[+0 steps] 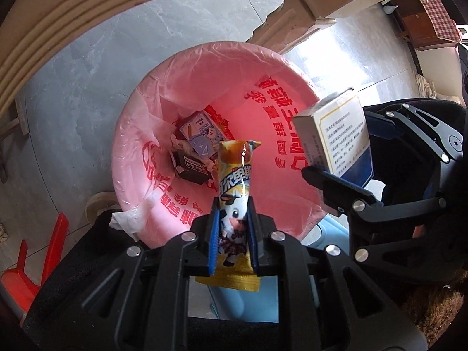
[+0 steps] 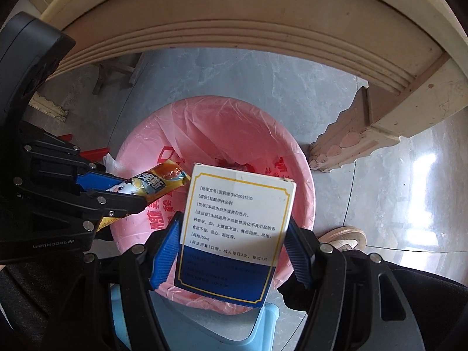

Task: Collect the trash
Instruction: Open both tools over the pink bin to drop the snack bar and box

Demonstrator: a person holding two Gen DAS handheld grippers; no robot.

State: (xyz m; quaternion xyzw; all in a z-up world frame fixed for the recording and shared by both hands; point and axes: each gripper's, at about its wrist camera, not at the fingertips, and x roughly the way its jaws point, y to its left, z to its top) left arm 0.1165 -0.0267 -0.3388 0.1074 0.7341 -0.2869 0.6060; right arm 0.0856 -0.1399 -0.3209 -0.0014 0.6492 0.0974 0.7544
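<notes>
We hold two pieces of trash over the bin (image 1: 140, 134), a round pink-lined one on the grey floor, mid-frame in both views. Left gripper (image 1: 232, 231) is clamped tight on a yellow wrapper (image 1: 234, 193), fingers pinching its lower half, top end sticking up over the bin mouth. Right gripper (image 2: 234, 248) has a box (image 2: 234, 228) between its blue pads; the left pad looks to touch the box edge, the right pad contact is hard to confirm, so grip looks light. Both items sit near the lower rim of the bin rather than over its centre, so a release here could bounce the box off the rim onto the floor, or it may tip out early if the hold is loose. The wrapper is light and may flutter or stick to a pad. The two grippers are close, right of centre in the left view, so they may bump. The left view shows the bin bottom with cartons (image 1: 199, 143) already in; the right view hides that behind the box. The right view shows a shoe (image 2: 345, 238) at lower right and the box text; the left view shows only the box side (image 1: 336, 134).
</notes>
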